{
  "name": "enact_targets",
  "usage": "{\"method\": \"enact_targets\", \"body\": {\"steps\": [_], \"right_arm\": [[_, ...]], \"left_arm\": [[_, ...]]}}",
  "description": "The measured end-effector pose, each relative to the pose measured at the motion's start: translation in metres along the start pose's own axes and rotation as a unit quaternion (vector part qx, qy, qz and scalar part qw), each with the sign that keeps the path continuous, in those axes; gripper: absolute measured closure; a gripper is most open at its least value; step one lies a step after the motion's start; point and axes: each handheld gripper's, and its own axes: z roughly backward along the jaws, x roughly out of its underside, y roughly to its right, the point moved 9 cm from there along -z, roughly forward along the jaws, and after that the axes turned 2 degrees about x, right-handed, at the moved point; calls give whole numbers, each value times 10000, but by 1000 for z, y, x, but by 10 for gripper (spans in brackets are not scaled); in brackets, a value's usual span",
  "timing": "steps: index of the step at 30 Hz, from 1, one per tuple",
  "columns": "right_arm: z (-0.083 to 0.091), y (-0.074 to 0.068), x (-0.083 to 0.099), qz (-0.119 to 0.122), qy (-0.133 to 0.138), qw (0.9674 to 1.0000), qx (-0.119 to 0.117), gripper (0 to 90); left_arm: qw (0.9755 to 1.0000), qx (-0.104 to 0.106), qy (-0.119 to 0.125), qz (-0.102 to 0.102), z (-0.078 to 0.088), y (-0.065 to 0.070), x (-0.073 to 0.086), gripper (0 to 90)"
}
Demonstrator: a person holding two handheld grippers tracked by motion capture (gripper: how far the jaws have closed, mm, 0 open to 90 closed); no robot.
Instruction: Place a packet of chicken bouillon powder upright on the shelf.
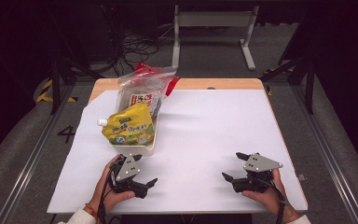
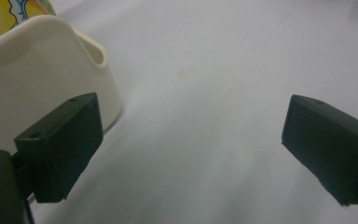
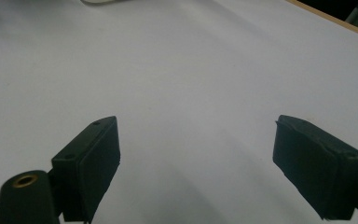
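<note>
Yellow pouch [image 1: 129,127], spout pointing left

I take the tub [image 1: 145,148] as my mark. It sits on the sheet [image 1: 205,135], toward the left. A spouted pouch [image 1: 128,126] lies in it, and a clear bag [image 1: 142,91] leans in behind the pouch. My left gripper [image 1: 137,175] rests just in front of the tub; my right gripper [image 1: 237,165] lies well off to its right, both with jaws apart.
</note>
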Motion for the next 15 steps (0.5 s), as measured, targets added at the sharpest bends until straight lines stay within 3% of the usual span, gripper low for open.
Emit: {"method": "enact_targets", "body": {"steps": [8, 11, 15], "right_arm": [[-1, -1, 1, 47, -25, 10000, -2, 144], [-1, 0, 2, 58, -45, 10000, 11, 144], [-1, 2, 4, 82, -78, 9999, 74, 144]], "left_arm": [[10000, -6, -22, -52, 0, 0, 0, 61], [9996, -104, -128, -241, -2, -1, 3, 59], [9995, -88, -96, -298, -2, -1, 2, 59]]}}
